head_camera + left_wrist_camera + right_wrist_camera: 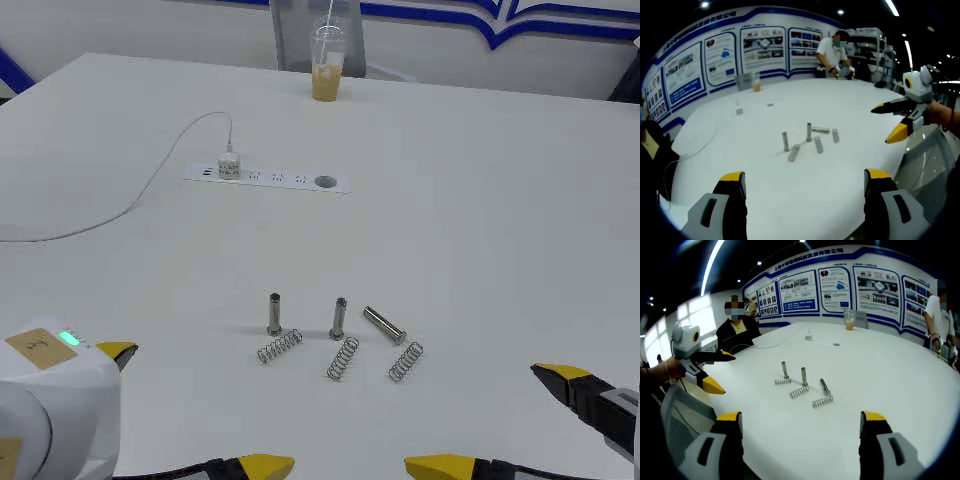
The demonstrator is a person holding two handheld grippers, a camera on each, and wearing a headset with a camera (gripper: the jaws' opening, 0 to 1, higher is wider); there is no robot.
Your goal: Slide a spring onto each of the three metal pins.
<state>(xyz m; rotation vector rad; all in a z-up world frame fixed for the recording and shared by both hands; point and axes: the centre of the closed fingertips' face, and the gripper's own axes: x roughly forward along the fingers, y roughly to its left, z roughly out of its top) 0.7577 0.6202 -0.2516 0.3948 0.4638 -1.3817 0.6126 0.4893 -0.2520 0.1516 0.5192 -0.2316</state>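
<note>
Two metal pins stand upright [274, 313] [339, 317] on the white table, and a third pin [383, 325] lies on its side to their right. Three loose springs [279, 346] [343, 357] [405, 361] lie flat just in front of the pins. My left gripper [190, 408] is at the near left, open and holding nothing. My right gripper [500, 420] is at the near right, also open and holding nothing. Both are well short of the parts. The left gripper view shows pins [809, 132] and springs [794, 152] ahead of its wide jaws. The right gripper view shows pins [803, 376] and springs [822, 401].
A white power strip [265, 178] with a plug and a trailing cable lies across the middle of the table. A plastic cup of drink [327, 62] stands at the far edge by a chair. One person [737, 322] sits and another [832, 52] stands beyond the table.
</note>
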